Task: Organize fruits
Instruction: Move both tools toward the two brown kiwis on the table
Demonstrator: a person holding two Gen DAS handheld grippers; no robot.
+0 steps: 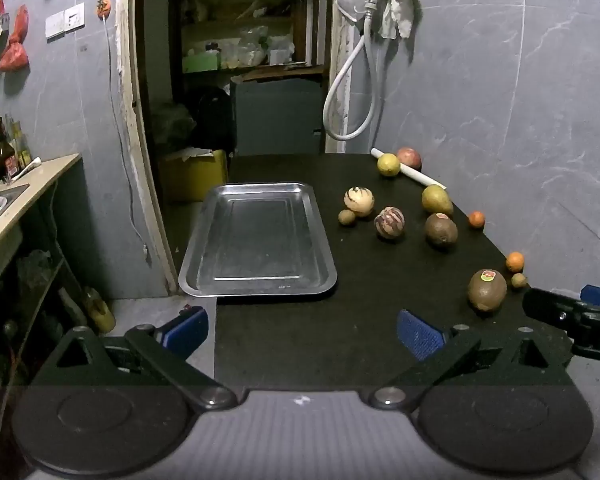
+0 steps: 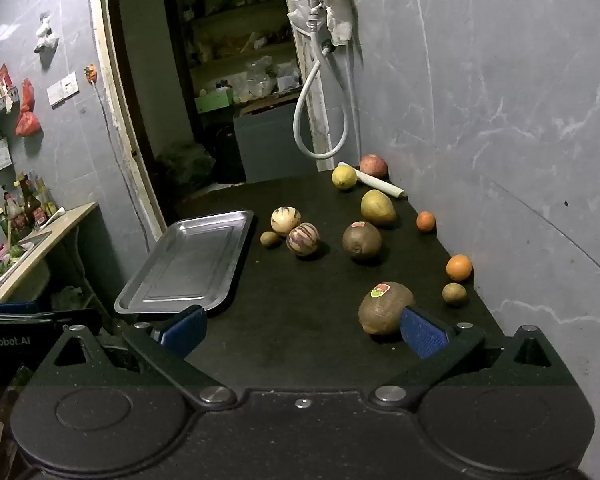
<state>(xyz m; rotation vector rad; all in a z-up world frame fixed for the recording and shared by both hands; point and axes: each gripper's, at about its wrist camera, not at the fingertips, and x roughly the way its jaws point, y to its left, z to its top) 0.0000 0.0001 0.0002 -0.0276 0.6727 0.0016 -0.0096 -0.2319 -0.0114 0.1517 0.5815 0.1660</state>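
- The left gripper [image 1: 302,334] hangs over the near edge of the black table [image 1: 360,332] with its blue pads spread wide and nothing between them; the steel tray [image 1: 204,268] lies empty at its 12 o'clock
- The right gripper [image 2: 304,330] is likewise spread wide and empty; its right pad sits just in front of the nearest stickered kiwi [image 2: 384,306] at about 1 o'clock (touching or merely overlapping, I cannot tell)
- That kiwi looks firm but bruisable, with a fuzzy skin that should grip well; I would take it across its short middle, pads on the flanks, with a gentle squeeze
- At 2 o'clock, by the wall, sit a small greenish fruit [image 2: 454,293] and an orange [image 2: 459,267]; both light, round, apt to roll, best taken across the widest girth
- Mid-table, around 12 to 1 o'clock: a second stickered kiwi [image 2: 362,240], two striped melon-like fruits [image 2: 302,239] [image 2: 285,220] that appear to touch each other, and a small green fruit [image 2: 270,239] just left of them (smooth skins, likely slippery, so a centred hold matters)
- Farther on, a yellow-green pear [image 2: 377,207] and a small orange [image 2: 425,221]; the pear is heaviest at its belly, so I would hold it there
- Farthest, a lemon [image 2: 344,177] and a reddish fruit [image 2: 373,165] flank a white tube [image 2: 376,185]
- No fruit is in the tray yet
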